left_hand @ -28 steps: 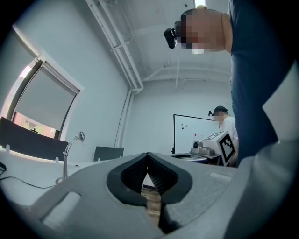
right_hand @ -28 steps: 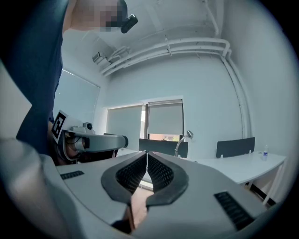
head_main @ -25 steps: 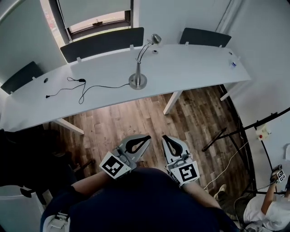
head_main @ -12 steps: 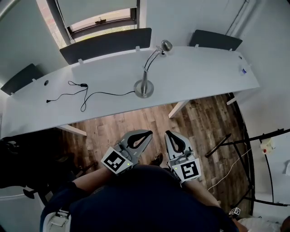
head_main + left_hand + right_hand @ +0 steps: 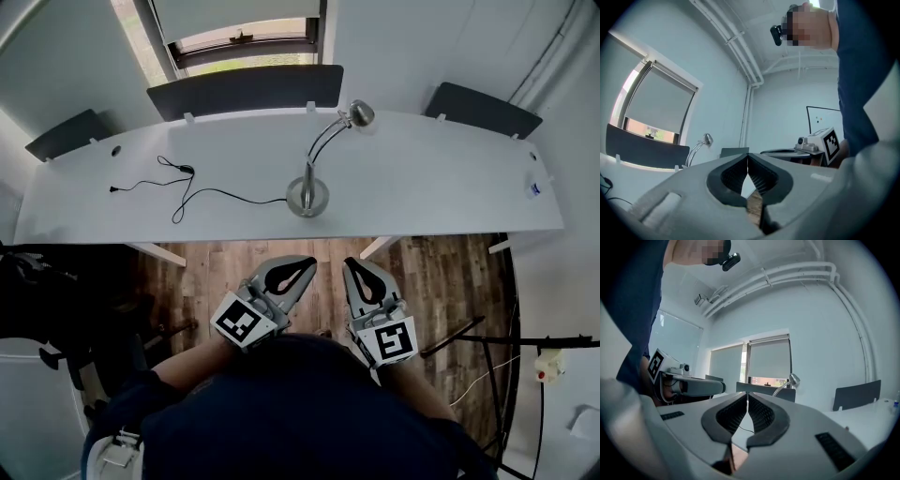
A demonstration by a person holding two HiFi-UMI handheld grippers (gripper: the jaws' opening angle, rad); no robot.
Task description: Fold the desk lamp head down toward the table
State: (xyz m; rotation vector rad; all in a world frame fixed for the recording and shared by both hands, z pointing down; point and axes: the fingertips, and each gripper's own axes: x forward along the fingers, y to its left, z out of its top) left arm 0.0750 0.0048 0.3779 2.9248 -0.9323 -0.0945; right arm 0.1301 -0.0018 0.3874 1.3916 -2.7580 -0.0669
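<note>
Both of my grippers are empty, jaws pressed together with nothing between them. My left gripper [image 5: 302, 272] and right gripper [image 5: 354, 274] sit side by side close to my body, over the wooden floor [image 5: 441, 272], well short of the long white table [image 5: 450, 187].

The desk lamp [image 5: 315, 169] stands near the table's middle, toward its near edge and almost straight ahead of me. It is untouched, with its neck upright. A thin black cable [image 5: 202, 193] trails off to its left.

The round base [image 5: 307, 199] looks like polished metal. I judge it weighted enough to stay put under a gentle pull, though it could slide on the smooth tabletop. The slim curved neck [image 5: 321, 150] reads as a gooseneck: probably stiff, bending with steady force and a little springy. Its shine suggests my pads may slip.

The small head [image 5: 360, 114] seems light. I would open one gripper and clamp the neck just below the head, pinning the base or lower stem with the other.
</note>
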